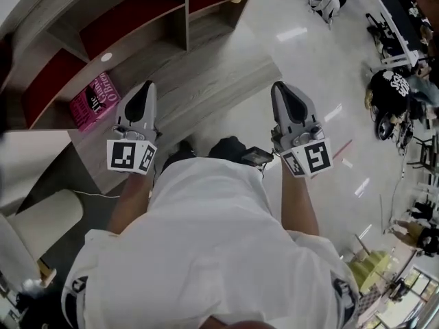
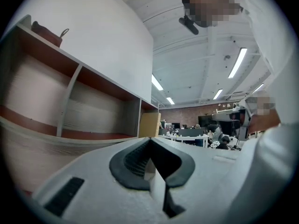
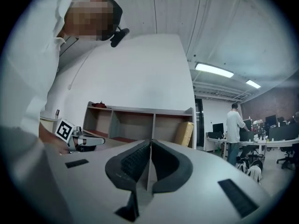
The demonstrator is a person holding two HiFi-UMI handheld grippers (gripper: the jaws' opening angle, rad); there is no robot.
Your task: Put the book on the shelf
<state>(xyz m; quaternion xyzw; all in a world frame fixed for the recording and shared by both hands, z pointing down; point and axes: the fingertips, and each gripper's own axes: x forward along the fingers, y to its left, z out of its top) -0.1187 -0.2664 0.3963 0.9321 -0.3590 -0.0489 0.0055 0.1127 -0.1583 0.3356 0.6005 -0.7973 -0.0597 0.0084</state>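
1. Book (image 1: 96, 101) lying flat on wooden ledge (image 1: 199, 81), upper left of head view, just beside left gripper (image 1: 145, 91).
2. Left gripper and right gripper (image 1: 282, 91) both pinched together, nothing held.
3. Best bet: open wide first, grab near spine, stand upright in shelf (image 1: 137, 14).

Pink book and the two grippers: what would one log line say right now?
pink paperback book: flat on grey wooden ledge | left gripper: shut, empty | right gripper: shut, empty
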